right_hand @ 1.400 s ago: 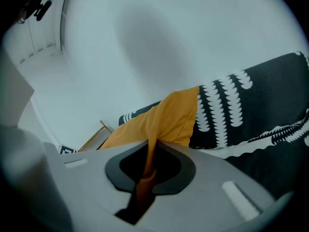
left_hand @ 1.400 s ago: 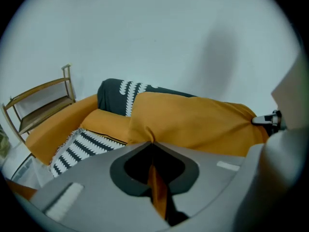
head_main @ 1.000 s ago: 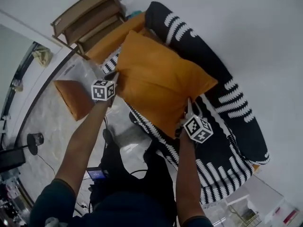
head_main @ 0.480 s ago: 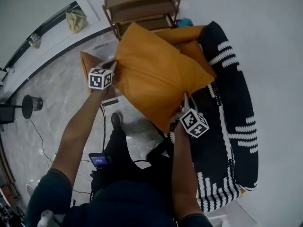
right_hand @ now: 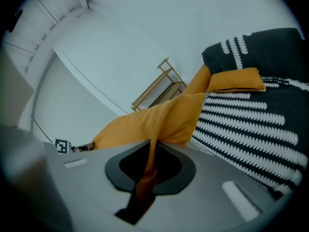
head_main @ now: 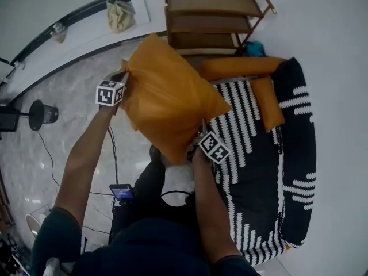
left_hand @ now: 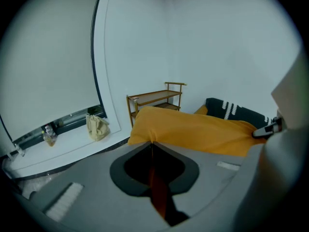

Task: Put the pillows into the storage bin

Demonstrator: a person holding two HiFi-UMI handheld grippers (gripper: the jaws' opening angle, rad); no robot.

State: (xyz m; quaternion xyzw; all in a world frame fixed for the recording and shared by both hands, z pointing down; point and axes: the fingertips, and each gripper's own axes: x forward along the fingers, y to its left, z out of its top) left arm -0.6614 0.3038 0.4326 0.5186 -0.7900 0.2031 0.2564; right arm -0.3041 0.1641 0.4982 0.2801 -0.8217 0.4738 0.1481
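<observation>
Head view: pillow (head_main: 167,105) hangs in the air between both grippers, long axis running 10 to 4 o'clock. Left gripper (head_main: 123,77) is clamped on its 10 o'clock corner, right gripper (head_main: 201,129) on its 4 o'clock edge. Bin unseen, possibly behind pillow.

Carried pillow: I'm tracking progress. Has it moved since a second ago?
Yes: the pillow swung left off the striped sofa, over the floor near the shelf.

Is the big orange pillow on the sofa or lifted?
Lifted: the big orange fabric pillow hangs pinched by left gripper and right gripper.
</observation>
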